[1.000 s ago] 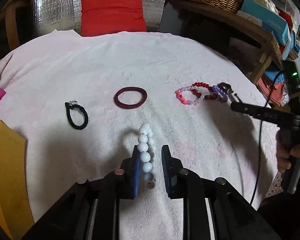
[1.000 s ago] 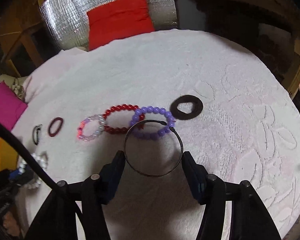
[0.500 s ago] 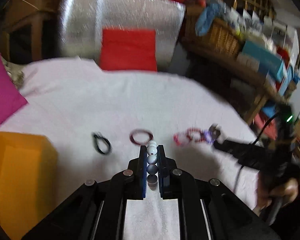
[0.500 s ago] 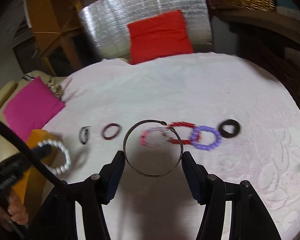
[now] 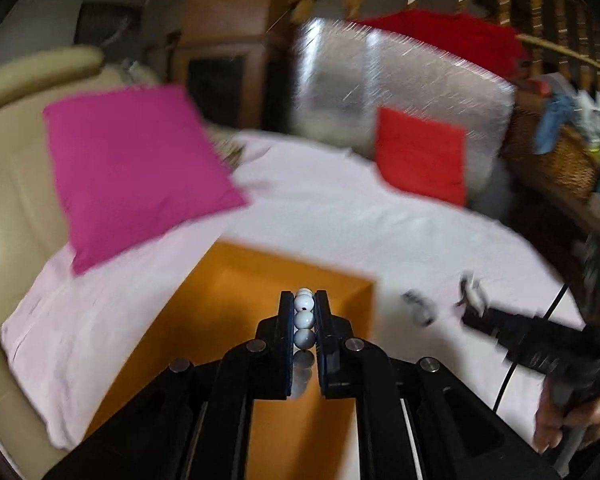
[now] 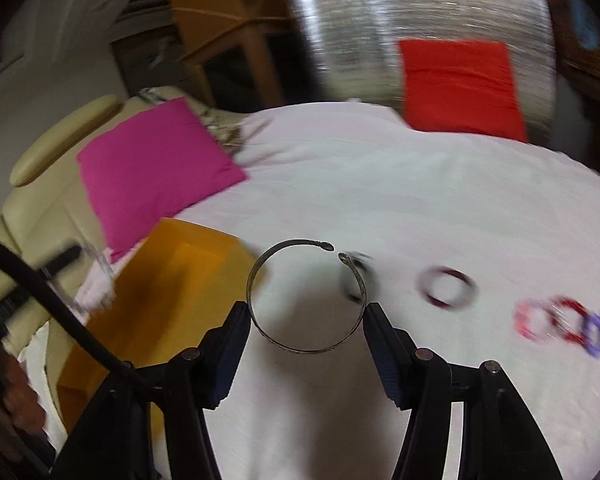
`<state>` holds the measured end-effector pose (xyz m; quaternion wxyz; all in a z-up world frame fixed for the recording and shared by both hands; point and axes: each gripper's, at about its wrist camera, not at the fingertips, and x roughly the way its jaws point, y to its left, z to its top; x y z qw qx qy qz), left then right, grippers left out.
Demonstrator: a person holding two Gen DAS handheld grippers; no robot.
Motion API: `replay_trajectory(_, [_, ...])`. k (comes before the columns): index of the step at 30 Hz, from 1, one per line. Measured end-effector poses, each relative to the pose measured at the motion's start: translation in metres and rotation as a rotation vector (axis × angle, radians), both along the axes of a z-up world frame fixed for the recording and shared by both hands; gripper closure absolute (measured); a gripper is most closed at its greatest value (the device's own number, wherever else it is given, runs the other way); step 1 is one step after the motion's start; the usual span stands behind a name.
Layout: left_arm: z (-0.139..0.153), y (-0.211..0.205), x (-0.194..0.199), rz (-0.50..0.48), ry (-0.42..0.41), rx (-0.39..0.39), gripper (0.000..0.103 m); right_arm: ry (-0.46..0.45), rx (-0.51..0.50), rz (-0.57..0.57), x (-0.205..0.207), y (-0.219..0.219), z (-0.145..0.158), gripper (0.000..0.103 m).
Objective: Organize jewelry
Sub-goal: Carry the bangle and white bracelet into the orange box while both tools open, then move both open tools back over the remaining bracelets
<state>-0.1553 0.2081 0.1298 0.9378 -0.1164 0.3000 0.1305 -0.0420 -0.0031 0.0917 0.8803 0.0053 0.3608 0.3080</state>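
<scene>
My left gripper (image 5: pixel 304 300) is shut on a white bead bracelet (image 5: pixel 304 320) and holds it over the orange box (image 5: pixel 236 300). My right gripper (image 6: pixel 306 312) is shut on a thin metal bangle (image 6: pixel 260 276), an open ring held flat between the pads above the white cloth. The orange box also shows in the right wrist view (image 6: pixel 172 280), to the left of the bangle. On the cloth lie a black hair tie (image 6: pixel 354 280), a dark red ring (image 6: pixel 448 288), and pink, red and purple bead bracelets (image 6: pixel 556 320). The views are blurred.
A round table with a white cloth (image 6: pixel 420 200). A magenta cushion (image 5: pixel 128 168) lies on a beige sofa at the left. A red cushion (image 5: pixel 420 156) and a silver panel stand at the back. A wicker basket (image 5: pixel 560 160) sits on a shelf at the right.
Both grippers have swung left. The left gripper closed on the white bracelet, lifted it and carried it over the orange box. The right gripper still holds the bangle.
</scene>
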Motion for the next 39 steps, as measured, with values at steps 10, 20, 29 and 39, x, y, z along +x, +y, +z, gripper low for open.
replay_trajectory(10, [-0.052, 0.041, 0.014, 0.115, 0.228, -0.093, 0.075, 0.069, -0.032, 0.138, 0.018, 0.138, -0.006, 0.04])
replay_trajectory(20, [-0.041, 0.045, 0.006, 0.232, 0.192, -0.006, 0.048, 0.169, -0.043, 0.107, 0.027, 0.16, -0.027, 0.035])
replay_trajectory(29, [-0.013, -0.022, 0.022, 0.205, 0.072, 0.157, 0.037, 0.006, 0.018, -0.041, 0.015, 0.046, 0.026, 0.035])
replay_trajectory(39, [-0.012, -0.135, 0.062, -0.005, 0.024, 0.225, 0.032, -0.02, 0.118, -0.391, 0.004, -0.175, 0.034, 0.036])
